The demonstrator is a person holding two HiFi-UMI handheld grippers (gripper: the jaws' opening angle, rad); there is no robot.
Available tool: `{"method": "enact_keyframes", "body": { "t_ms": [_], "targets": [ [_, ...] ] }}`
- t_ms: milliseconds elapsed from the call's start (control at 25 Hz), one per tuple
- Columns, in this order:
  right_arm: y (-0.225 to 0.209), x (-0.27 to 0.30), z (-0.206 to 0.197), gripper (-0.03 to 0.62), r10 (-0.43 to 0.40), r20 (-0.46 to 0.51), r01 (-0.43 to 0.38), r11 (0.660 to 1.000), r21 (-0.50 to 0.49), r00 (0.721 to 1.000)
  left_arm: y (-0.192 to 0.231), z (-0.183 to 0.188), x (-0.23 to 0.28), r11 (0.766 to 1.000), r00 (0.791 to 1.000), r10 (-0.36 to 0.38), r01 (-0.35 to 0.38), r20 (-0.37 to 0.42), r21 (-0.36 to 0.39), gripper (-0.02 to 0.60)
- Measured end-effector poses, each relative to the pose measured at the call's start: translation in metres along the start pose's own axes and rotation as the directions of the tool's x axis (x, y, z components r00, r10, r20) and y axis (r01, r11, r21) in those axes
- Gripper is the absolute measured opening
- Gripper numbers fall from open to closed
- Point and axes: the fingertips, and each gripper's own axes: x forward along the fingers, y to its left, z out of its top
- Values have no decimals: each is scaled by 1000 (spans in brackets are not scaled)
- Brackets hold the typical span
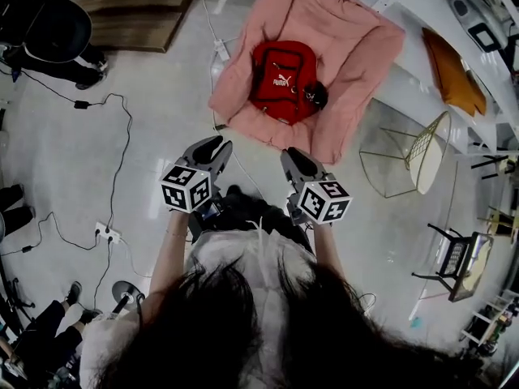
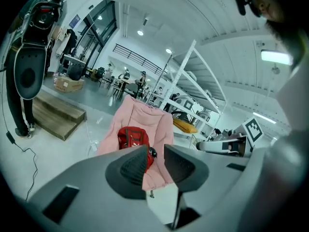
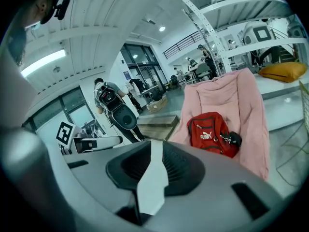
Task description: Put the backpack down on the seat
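Backpack (image 1: 280, 75) on pink seat (image 1: 357, 47); maybe pouch (image 1: 317, 96) beside; cables (image 1: 124, 148) on floor (image 1: 73, 177).

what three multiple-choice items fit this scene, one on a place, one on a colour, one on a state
1. Where is the backpack? A on the floor; B on the pink seat; C on a shelf.
2. What colour is it? A blue; B green; C red.
3. What do the left gripper and right gripper hold? A a strap each; B nothing; C a cable.
Key: 1 B, it lies in the seat's middle. 2 C, its fabric is plainly red. 3 B, each gripper view shows a gap between the jaws with nothing in it.
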Motion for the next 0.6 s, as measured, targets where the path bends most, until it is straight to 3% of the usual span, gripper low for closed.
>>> {"method": "enact_keyframes", "body": {
  "t_ms": [400, 600],
  "targets": [
    [-7, -59, -21, 83, 42, -1, -42, 999, -10, 999, -75, -13, 2, 999, 1000, -19, 19, 13, 35, 117],
    [-12, -103, -35, 83, 67, 24, -67, 998, -11, 997, -122, -38, -7, 999, 1000, 6, -6, 11, 48, 117]
  ]
}}
